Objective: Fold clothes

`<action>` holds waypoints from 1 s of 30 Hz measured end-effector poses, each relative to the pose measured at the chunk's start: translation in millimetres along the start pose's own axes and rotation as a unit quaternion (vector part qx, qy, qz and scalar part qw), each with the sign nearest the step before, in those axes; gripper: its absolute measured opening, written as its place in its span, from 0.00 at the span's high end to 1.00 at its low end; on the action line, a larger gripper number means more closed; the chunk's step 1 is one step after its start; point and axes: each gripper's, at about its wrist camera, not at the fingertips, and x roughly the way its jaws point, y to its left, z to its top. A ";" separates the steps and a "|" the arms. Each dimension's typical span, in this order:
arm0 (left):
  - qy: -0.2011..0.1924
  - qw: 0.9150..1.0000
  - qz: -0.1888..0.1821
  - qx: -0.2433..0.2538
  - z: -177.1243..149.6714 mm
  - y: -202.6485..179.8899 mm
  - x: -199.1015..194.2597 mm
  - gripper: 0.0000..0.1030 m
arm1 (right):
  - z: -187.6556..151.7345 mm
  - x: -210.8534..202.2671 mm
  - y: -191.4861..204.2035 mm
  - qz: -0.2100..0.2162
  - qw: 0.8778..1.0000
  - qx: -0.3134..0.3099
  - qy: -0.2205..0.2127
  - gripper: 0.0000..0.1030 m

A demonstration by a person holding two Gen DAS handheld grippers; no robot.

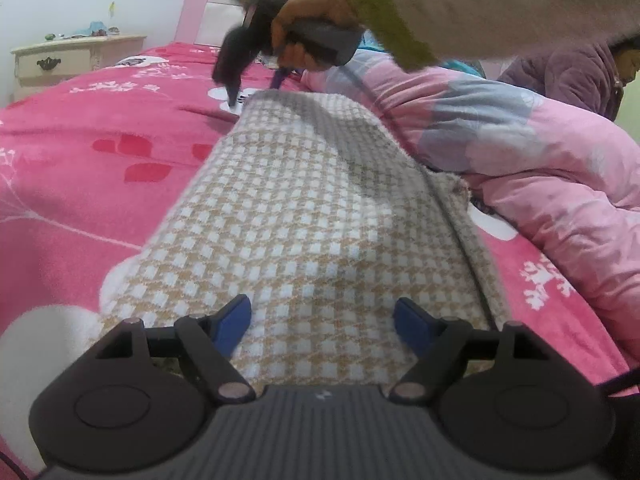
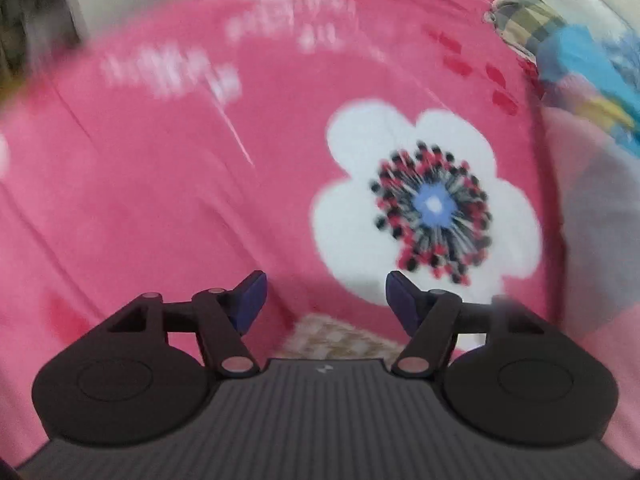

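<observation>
Your checked garment (image 1: 304, 216) lies as a long narrow strip on the pink bedspread (image 1: 80, 168), its right edge already turned over into a doubled seam; so the lengthwise folding looks done, and I'd judge the crosswise folds are what's left. Your left gripper (image 1: 322, 322) hovers over the near end, jaws wide, nothing held; the cloth lies under them, not pinched. Your right gripper (image 2: 324, 300) stands open and empty too, over the white flower (image 2: 424, 200) on the bedspread, a scrap of the checked cloth just under it. The left view gives you the whole strip, your right hand (image 1: 304, 36) at its far end, the rumpled quilt (image 1: 520, 140) beside it and a nightstand (image 1: 76, 60); the right view, blurred, adds a heap of coloured clothes (image 2: 560, 60) at the bed's edge.
</observation>
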 end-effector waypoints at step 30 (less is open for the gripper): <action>-0.002 1.000 0.002 0.004 2.1 0.3 0.1 0.21 | -161.1 -79.7 -71.1 0.064 0.974 0.113 -0.185 0.84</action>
